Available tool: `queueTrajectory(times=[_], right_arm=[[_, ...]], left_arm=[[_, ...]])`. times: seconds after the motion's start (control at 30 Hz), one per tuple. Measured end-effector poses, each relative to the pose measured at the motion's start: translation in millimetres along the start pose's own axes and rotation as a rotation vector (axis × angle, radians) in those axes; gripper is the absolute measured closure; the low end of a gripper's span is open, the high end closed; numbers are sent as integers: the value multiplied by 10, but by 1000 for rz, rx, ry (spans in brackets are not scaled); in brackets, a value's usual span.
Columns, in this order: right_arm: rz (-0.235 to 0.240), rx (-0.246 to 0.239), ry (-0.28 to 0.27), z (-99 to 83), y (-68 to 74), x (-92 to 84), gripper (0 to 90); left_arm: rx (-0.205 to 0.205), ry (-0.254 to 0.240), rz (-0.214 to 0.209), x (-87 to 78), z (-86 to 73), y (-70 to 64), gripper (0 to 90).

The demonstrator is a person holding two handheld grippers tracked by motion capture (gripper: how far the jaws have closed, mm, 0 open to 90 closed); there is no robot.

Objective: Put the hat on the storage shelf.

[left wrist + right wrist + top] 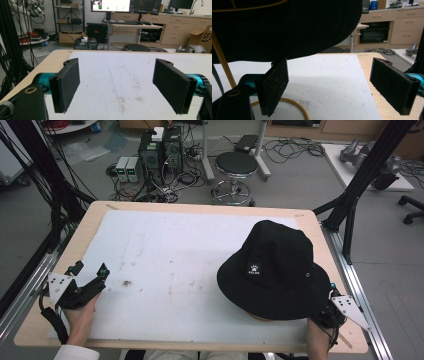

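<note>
Black bucket hat (272,270) sits on hoop stand (287,105), brim just above and left of right gripper (332,87) jaws. Right jaws apart, empty, not yet touching brim. Left gripper (117,85) jaws apart over bare worktop (150,255), well away. Grasp not begun.
</note>
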State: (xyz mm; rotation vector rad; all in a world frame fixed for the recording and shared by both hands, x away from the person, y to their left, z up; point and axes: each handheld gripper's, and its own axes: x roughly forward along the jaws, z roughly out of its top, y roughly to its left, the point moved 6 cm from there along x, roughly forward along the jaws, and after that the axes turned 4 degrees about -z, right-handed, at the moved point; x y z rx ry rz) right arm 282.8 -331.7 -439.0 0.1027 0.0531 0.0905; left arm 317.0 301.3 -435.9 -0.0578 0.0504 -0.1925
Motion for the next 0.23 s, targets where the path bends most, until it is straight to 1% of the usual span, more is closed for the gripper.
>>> queueTrajectory(times=[0.17,0.23], right_arm=[[2,-5,0,-1,4,3,146],[0,2,2,-6,-6,5,146]], left_arm=[[-2,0,1,-1,0,9,222],[-2,1,0,2,-1,6,221]])
